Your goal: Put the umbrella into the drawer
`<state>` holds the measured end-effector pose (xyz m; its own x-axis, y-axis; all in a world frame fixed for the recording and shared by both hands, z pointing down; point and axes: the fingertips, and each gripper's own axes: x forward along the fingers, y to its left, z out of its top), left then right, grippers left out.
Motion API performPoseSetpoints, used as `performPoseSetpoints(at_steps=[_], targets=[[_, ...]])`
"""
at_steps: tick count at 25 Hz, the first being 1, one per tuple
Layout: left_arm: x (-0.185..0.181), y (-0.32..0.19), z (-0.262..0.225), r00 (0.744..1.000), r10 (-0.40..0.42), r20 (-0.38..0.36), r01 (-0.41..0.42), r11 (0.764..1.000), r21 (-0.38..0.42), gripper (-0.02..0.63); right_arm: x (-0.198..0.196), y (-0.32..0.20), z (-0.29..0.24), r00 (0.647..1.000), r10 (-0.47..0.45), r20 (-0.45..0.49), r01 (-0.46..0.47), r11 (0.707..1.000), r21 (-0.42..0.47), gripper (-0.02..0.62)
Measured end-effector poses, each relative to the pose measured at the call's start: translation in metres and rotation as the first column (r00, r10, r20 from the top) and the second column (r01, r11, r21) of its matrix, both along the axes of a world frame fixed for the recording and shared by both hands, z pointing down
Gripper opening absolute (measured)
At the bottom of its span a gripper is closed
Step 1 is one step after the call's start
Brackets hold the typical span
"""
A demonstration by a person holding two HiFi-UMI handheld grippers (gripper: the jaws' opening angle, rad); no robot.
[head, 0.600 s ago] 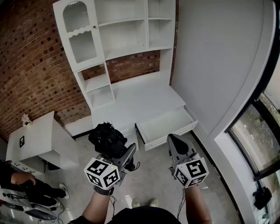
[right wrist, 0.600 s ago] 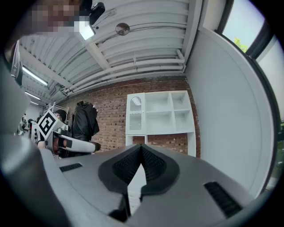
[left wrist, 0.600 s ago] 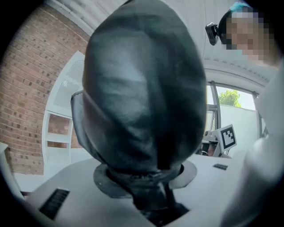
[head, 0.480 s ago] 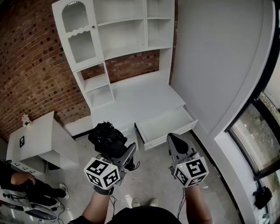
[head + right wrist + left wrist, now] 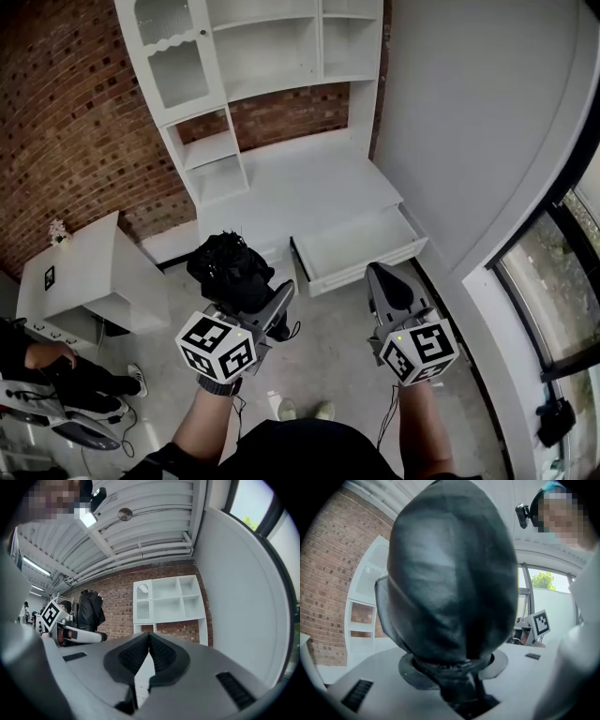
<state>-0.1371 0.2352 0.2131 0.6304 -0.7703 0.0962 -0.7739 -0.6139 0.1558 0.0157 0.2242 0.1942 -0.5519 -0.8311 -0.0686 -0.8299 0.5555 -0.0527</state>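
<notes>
The black folded umbrella (image 5: pixel 228 272) is bunched up in my left gripper (image 5: pixel 277 302), whose jaws are shut on its lower end. Seen from the left gripper, the umbrella (image 5: pixel 450 573) fills most of the picture, so the jaw tips are hidden. It hangs above the floor, left of the open white drawer (image 5: pixel 354 249), which is pulled out at the bottom of the cabinet and has nothing inside. My right gripper (image 5: pixel 382 277) is level in front of the drawer's right end. Its jaws (image 5: pixel 149 639) are shut with nothing between them.
The white cabinet (image 5: pixel 281 192) with open shelves and a glazed door stands against a brick wall (image 5: pixel 75 141). A small white table (image 5: pixel 84 281) is at the left, with a seated person (image 5: pixel 37 375) below it. A white wall (image 5: pixel 469 131) and a window (image 5: pixel 553 281) are on the right.
The head view has shifted a little, so the cabinet sits slightly lower in it. Both grippers keep much the same places and the umbrella stays in the left one.
</notes>
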Motion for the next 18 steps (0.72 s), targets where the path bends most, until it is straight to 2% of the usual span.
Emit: performPoseSetpoints(at_steps=[10, 18], targets=[[0.013, -0.004, 0.004, 1.0, -0.031, -0.003, 0.031, 1.0, -0.002, 0.178, 0.02, -0.003, 0.004, 1.0, -0.015, 0.025, 0.015, 1.0, 0.003, 0.005], [0.034, -0.025, 0.009, 1.0, -0.008, 0.008, 0.008, 1.0, -0.007, 0.178, 0.04, -0.021, 0.01, 0.999, -0.005, 0.039, 0.005, 1.0, -0.004, 0.005]])
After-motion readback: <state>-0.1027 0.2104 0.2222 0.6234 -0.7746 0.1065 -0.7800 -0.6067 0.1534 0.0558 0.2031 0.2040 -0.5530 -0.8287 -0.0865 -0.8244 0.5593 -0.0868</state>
